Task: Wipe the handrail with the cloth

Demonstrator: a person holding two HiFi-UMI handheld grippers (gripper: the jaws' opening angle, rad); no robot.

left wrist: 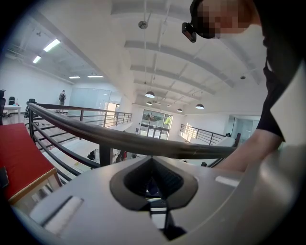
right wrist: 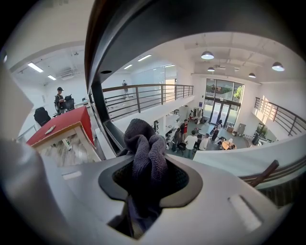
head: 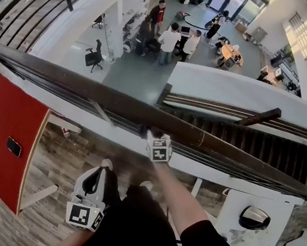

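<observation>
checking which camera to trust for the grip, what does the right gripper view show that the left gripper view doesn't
Only the right gripper view: the dark cloth, bunched up and clamped between the jaws of the right gripper.
Only the left gripper view: the left gripper with its jaws together and nothing between them, plus the person's forearm reaching toward the rail.
Both: the dark handrail running across close to the jaws, and the red table off to the left.

No lettering, number or sign can be read anywhere.
</observation>
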